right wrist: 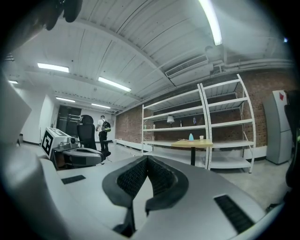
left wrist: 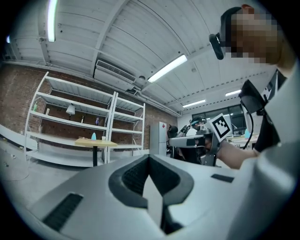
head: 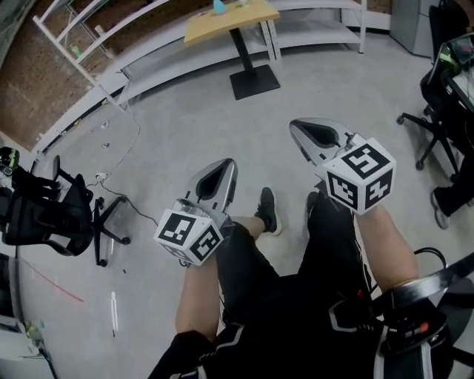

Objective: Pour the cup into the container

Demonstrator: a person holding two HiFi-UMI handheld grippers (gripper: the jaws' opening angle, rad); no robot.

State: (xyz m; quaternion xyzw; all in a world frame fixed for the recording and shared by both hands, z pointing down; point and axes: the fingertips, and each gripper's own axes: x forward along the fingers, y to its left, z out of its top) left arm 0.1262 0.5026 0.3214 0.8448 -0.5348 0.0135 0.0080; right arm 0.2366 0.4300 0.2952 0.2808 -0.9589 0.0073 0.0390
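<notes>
Both claws are shut on nothing: left claw (left wrist: 150, 161), right claw (right wrist: 147, 163). The cup (right wrist: 201, 138) is well off on the worktop (right wrist: 185, 145), next to a blue thing (right wrist: 191, 137). Probably light and tippy, so I'd grab it mid-wall and keep it upright. The gripper views show it side-on. Head view adds the floor (head: 185, 126) between, but I can't pick out the cup there.

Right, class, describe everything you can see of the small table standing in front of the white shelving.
The table has a light wood-look rectangular top on one slim black post, which rises from a flat square black base on the grey floor. It stands upright, just in front of the white shelving. On its top stand a pale blue teardrop-shaped object and a small white cup. Nothing else seems to touch it.
</notes>
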